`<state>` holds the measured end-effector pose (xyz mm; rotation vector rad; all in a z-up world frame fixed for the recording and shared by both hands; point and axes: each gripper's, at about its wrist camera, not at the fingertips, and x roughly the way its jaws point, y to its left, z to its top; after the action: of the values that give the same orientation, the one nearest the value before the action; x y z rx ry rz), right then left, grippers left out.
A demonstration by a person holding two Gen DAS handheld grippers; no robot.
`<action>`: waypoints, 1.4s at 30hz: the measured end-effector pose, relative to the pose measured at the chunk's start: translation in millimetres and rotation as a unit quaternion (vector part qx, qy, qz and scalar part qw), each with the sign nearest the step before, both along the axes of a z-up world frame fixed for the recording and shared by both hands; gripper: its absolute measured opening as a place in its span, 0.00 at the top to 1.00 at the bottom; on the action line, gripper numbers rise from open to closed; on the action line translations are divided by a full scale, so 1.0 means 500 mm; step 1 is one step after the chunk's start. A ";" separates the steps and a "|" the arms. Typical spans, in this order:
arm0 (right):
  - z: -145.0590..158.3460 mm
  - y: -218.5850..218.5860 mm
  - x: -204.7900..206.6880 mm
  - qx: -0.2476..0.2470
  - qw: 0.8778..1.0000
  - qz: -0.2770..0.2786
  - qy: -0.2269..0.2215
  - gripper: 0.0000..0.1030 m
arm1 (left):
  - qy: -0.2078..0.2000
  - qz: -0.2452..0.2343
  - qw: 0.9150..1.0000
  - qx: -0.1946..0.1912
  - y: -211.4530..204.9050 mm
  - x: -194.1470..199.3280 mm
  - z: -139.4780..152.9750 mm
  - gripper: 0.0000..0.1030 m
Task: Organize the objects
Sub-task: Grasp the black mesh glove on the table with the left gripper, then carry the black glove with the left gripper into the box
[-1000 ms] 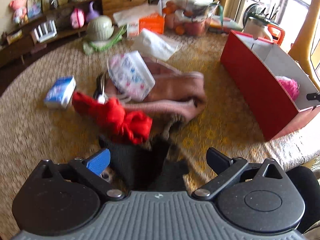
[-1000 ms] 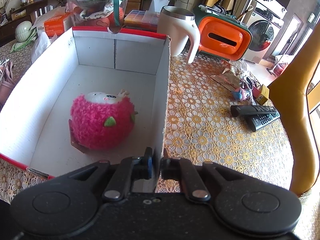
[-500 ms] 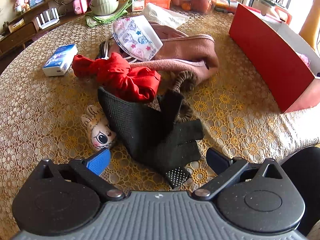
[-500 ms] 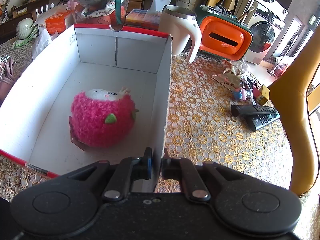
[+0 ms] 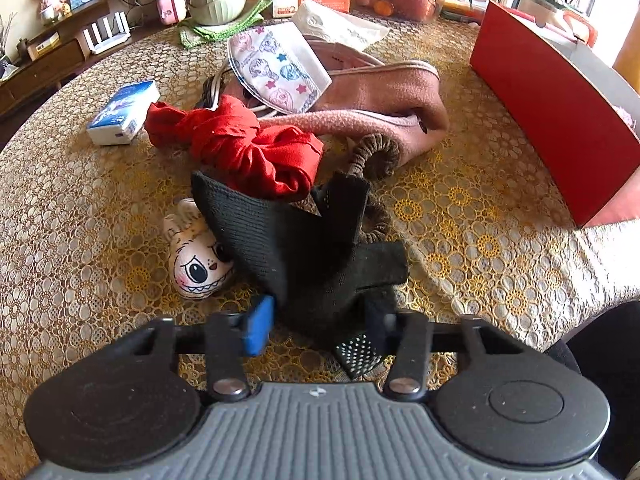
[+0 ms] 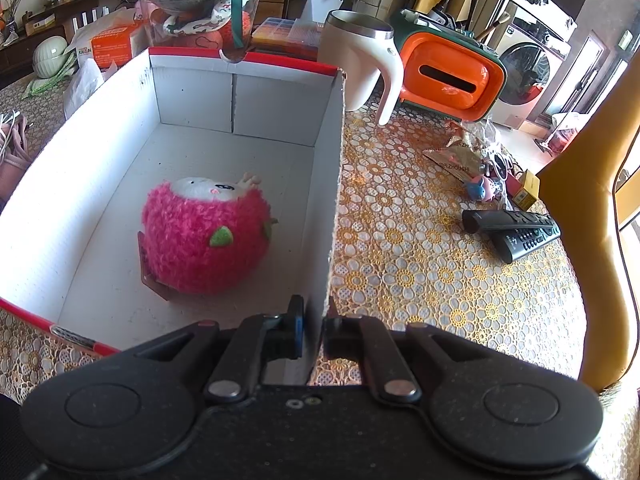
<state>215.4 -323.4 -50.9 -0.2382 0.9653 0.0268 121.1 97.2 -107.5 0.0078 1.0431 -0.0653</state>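
- The left hand-held gripper [image 5: 318, 322] is seen low over the surface [image 5: 460, 216], its two fingers closed in on the near end of a black glove [image 5: 304, 248], one on either side; a firm pinch cannot be told for certain
- The black glove is spread on the lace-covered surface, its far cuff tucked under a red cloth [image 5: 240, 148] and partly laid over a small plush face toy [image 5: 196, 264]
- A brown coiled hair tie [image 5: 374, 156] is seen just behind the glove, touching a pink fleece pouch [image 5: 384, 100]
- A patterned face mask [image 5: 280, 68] is laid on the pouch, and a tissue packet [image 5: 122, 112] is seen apart to the left
- The right hand-held gripper [image 6: 314, 330] is clamped on the near right wall of the red box [image 6: 334, 184], one finger inside and one outside
- Inside the box a fuzzy pink plush toy [image 6: 204, 232] is resting on the white floor
- Beside the box a white mug [image 6: 360, 68] and two remote controls [image 6: 512, 230] are seen on the surface
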 end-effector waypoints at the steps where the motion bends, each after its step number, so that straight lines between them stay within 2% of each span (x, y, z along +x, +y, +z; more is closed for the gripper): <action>1: 0.000 0.000 0.000 0.000 1.000 0.000 0.000 0.93 | -0.001 0.003 1.000 0.000 0.001 0.000 0.002 0.71; 2: 0.000 -0.001 0.000 0.000 1.000 0.000 0.000 0.93 | -0.001 0.006 1.000 0.000 0.003 0.000 0.004 0.73; 4: -0.001 0.000 0.000 0.000 1.000 0.000 0.000 0.93 | -0.003 0.011 1.000 -0.002 0.006 -0.002 0.008 0.84; 7: -0.001 -0.001 0.000 0.002 1.000 0.000 0.000 0.93 | -0.003 0.025 1.000 -0.012 0.009 -0.007 0.016 0.87; 14: -0.002 -0.002 0.000 0.001 1.000 0.002 0.000 0.93 | -0.030 0.020 0.998 -0.042 0.015 -0.026 0.088 0.87; 21: -0.002 -0.002 0.000 0.002 1.000 0.001 -0.001 0.93 | -0.075 0.002 0.996 -0.051 0.007 -0.026 0.175 0.87; 29: -0.002 -0.002 0.002 0.004 1.000 0.003 0.000 0.93 | -0.112 -0.066 0.990 -0.051 -0.061 0.017 0.247 0.87; 38: -0.004 -0.005 0.003 0.008 1.000 0.005 0.001 0.94 | -0.115 -0.150 0.980 -0.056 -0.185 0.091 0.283 0.87; 42: -0.004 -0.005 0.003 0.008 1.000 0.005 0.001 0.94 | -0.116 -0.189 0.974 -0.046 -0.261 0.126 0.288 0.87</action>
<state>217.1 -325.7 -53.0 -0.2289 0.9658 0.0448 183.9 -33.0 36.4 0.1283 0.7932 -0.4495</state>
